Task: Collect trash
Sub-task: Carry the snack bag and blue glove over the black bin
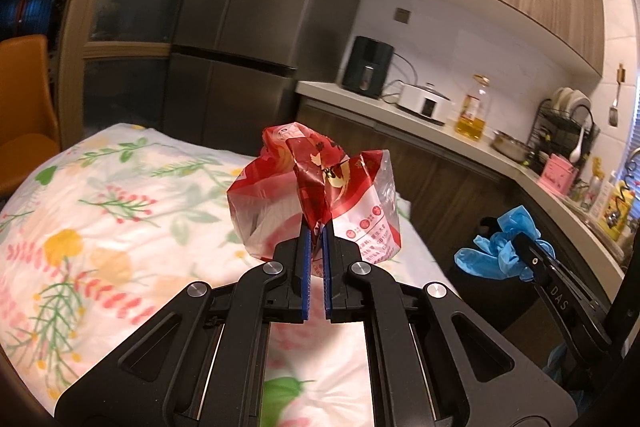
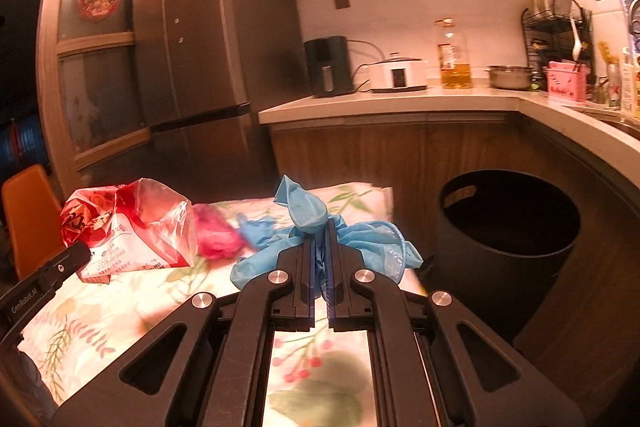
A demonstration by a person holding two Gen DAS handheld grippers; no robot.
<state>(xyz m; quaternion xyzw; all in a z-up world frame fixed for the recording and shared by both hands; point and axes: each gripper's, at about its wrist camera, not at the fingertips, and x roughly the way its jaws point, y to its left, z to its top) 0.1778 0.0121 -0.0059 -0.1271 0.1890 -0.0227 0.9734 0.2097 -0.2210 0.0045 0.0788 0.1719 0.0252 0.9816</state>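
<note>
While the left gripper (image 1: 315,233) stays out of it, clamped on the red wrapper (image 1: 316,187), the right gripper (image 2: 319,227) — clamped on blue gloves (image 2: 360,239) — has the dark bin (image 2: 508,227) nearer, just right and beyond.

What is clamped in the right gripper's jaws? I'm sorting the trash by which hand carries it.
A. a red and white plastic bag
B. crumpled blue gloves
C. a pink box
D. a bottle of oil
B: in the right wrist view the right gripper has its jaws shut on the blue gloves, while the red and white plastic bag hangs from the left gripper at the left edge.
</note>
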